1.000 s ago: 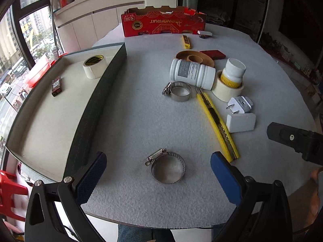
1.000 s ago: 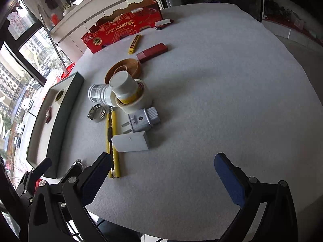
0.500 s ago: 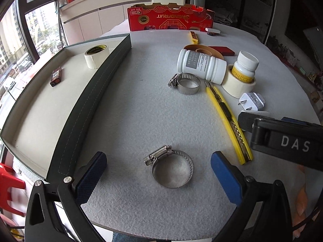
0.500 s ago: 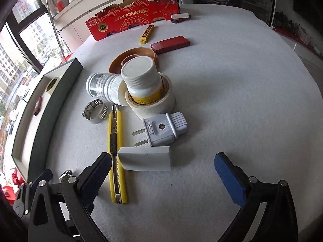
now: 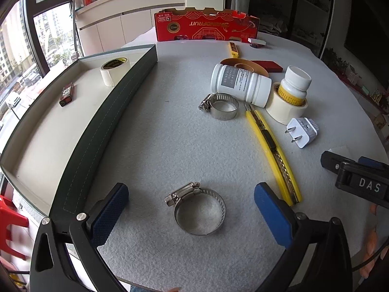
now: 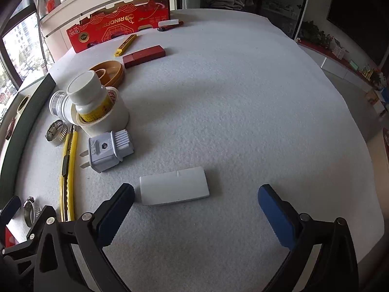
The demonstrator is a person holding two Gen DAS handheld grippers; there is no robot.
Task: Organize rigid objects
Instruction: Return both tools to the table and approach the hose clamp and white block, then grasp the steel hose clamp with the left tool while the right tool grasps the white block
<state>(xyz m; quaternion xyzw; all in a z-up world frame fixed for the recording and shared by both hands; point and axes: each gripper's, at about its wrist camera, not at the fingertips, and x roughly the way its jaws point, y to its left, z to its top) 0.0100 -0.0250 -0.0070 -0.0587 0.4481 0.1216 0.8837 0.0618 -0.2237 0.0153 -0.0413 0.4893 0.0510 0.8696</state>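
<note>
My left gripper (image 5: 192, 216) is open, with a metal hose clamp (image 5: 198, 213) lying on the felt between its fingers. My right gripper (image 6: 195, 210) is open, just behind a flat white box (image 6: 173, 188); it also shows at the right of the left wrist view (image 5: 357, 180). A dark-walled tray (image 5: 102, 131) at the left holds a tape roll (image 5: 114, 69) and a small red item (image 5: 66, 95). Further out lie a second hose clamp (image 5: 222, 104), a yellow utility knife (image 5: 272, 150), a white plug (image 6: 109, 150), a lying white bottle (image 5: 240, 85) and a small bottle standing in a tape roll (image 6: 97, 107).
A red cardboard box (image 5: 206, 25) stands at the table's far edge. A brown tape ring (image 6: 109, 71), a red flat case (image 6: 144, 56) and a small yellow knife (image 6: 125, 45) lie beyond the bottles. A red stool (image 5: 9, 228) is at the lower left, off the table.
Both grippers have moved forward over the table. The right one has closed in on the flat white box; the hose clamp stays between the left fingers.
</note>
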